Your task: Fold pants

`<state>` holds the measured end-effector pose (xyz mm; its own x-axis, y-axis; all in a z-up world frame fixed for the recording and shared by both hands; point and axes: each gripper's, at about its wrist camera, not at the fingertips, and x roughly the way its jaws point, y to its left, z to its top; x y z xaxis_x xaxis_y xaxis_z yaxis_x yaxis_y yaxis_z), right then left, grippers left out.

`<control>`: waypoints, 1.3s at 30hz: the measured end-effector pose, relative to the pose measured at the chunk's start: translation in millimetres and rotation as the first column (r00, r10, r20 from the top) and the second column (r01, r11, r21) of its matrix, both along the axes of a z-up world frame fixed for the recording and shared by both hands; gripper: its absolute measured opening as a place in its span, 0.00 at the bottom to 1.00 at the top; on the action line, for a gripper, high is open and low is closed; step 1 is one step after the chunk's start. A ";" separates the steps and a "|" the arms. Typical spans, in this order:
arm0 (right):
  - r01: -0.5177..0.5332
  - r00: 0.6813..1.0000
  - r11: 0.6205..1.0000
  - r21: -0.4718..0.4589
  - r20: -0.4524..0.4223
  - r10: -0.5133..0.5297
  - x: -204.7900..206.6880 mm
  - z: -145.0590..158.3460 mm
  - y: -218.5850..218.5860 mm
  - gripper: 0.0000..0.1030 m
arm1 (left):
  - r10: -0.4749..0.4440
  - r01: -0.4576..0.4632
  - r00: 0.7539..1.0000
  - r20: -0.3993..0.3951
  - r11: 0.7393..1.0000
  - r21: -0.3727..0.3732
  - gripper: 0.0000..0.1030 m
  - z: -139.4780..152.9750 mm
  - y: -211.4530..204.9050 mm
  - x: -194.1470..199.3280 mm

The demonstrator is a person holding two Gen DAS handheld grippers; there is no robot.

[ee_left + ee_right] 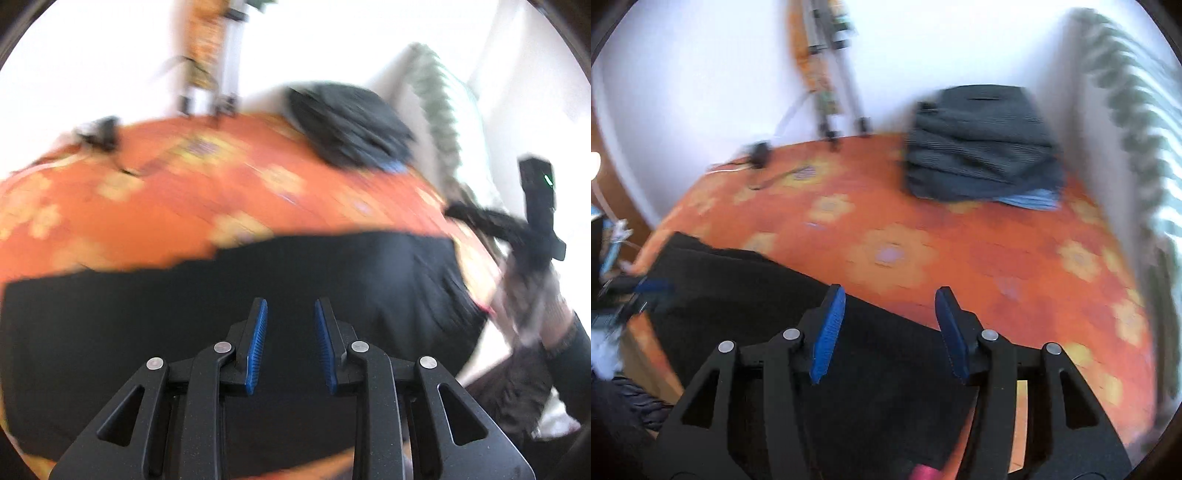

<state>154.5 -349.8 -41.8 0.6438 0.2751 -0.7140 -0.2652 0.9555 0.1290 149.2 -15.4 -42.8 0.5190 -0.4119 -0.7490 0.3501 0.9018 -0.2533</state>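
The black pants (229, 314) lie flat on the orange bedspread (192, 192), long axis running left to right. The left gripper (290, 325) hovers directly over them, jaws partly open and empty. The right gripper (888, 325) — wider open, also empty — sits at their right edge.

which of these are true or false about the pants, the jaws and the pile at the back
1. Both grippers, left gripper and right gripper, have their jaws apart with nothing between them. True.
2. The black pants lie on a plain white sheet. False: the cover is orange with flowers.
3. A stack of folded dark clothes sits at the far side. True.
4. The right gripper clamps the pants. False: it grips nothing.
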 end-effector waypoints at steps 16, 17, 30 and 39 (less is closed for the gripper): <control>-0.503 0.813 0.862 0.067 -0.303 0.498 122.7 -33.0 181.4 0.43 | 0.022 -0.035 0.982 -0.188 0.997 -0.067 0.24 -69.4 31.4 16.3; -0.521 0.799 0.852 0.055 -0.319 0.510 124.7 -39.3 190.4 0.43 | 0.027 -0.042 0.980 -0.198 0.997 -0.069 0.24 -72.9 35.0 16.5; -0.659 0.680 0.751 0.035 -0.398 0.616 120.3 -88.2 241.3 0.21 | 0.017 -0.030 0.983 -0.183 0.997 -0.069 0.24 -80.7 42.5 13.9; -0.591 0.797 0.800 -0.102 -0.224 0.560 119.0 -56.2 236.6 0.02 | 0.011 -0.019 0.986 -0.166 0.999 -0.045 0.24 -80.1 37.1 11.8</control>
<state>273.5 -113.2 -98.0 0.2638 0.4285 -0.8642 -0.7603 0.6437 0.0871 161.0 21.7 -122.9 0.3959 -0.4413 -0.8053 0.2862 0.8926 -0.3485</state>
